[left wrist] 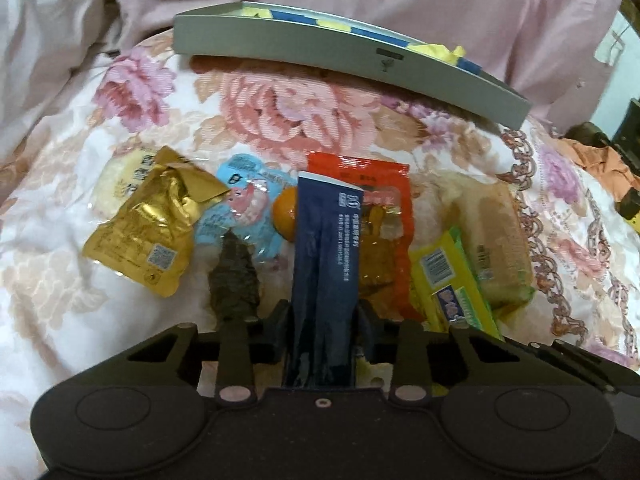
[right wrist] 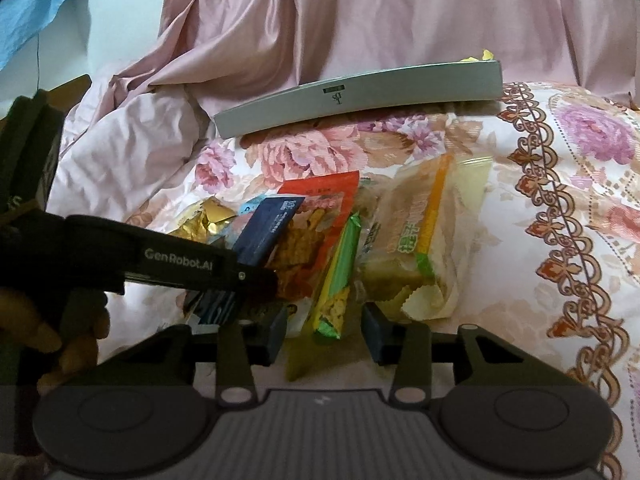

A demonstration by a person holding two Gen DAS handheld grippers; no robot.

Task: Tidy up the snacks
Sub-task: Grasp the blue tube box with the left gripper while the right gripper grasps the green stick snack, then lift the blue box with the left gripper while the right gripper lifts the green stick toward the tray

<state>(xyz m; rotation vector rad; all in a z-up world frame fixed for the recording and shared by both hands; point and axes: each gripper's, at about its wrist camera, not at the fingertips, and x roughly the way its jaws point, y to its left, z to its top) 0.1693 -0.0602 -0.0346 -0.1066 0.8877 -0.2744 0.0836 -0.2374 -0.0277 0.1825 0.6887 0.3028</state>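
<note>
My left gripper (left wrist: 323, 320) is shut on a dark blue packet (left wrist: 326, 264) and holds it above the snack pile; the packet also shows in the right wrist view (right wrist: 266, 232). On the bed lie a gold pouch (left wrist: 148, 228), a light blue packet (left wrist: 244, 204), an orange round snack (left wrist: 285, 212), a dark brown piece (left wrist: 234, 276), an orange-red packet (left wrist: 376, 216), a yellow-green bar (left wrist: 452, 280) and a wrapped cake (left wrist: 496, 240). My right gripper (right wrist: 325, 330) is open with the yellow-green bar (right wrist: 340, 276) between its fingers. A grey box (left wrist: 340, 52) lies beyond.
The floral bedspread (left wrist: 304, 116) carries everything. A pink quilt (right wrist: 360, 20) is bunched behind the grey box (right wrist: 360, 96). The box holds yellow and blue items (left wrist: 320, 20). The left gripper's body (right wrist: 160, 260) crosses the left of the right wrist view.
</note>
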